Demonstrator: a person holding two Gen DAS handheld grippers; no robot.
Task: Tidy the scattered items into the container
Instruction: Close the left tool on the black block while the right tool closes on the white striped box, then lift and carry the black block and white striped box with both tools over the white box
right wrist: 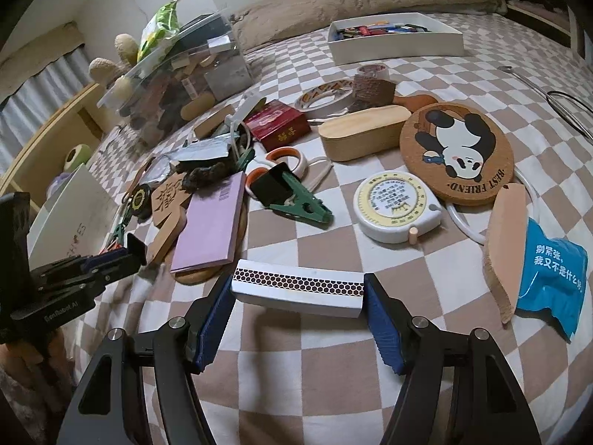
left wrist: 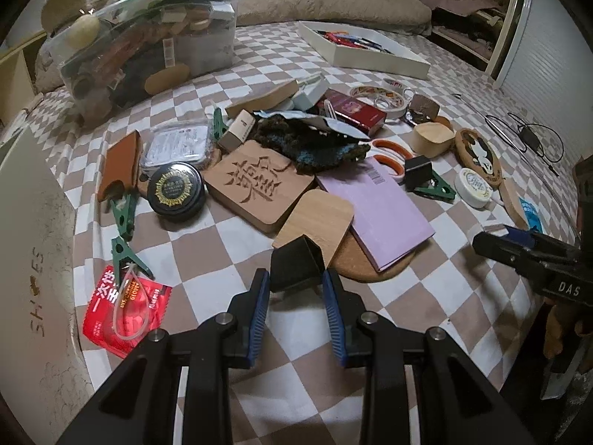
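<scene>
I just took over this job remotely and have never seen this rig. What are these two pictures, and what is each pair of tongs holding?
There is no robot: a person holds one pair of tongs in each hand, with a fisheye camera on each looking along its fingers. The left view shows the left tongs closed on a small black binder clip. The right view shows the right tongs gripping a white matchbox by its ends. Below is a checkered bedspread strewn with clutter: a panda coaster, a tape measure, a purple notebook. A clear storage bin stands at the back.

We see a round cork panda coaster (right wrist: 457,154) lying right of an oblong wooden box (right wrist: 365,132), a round white tape measure (right wrist: 396,205) before both.
</scene>
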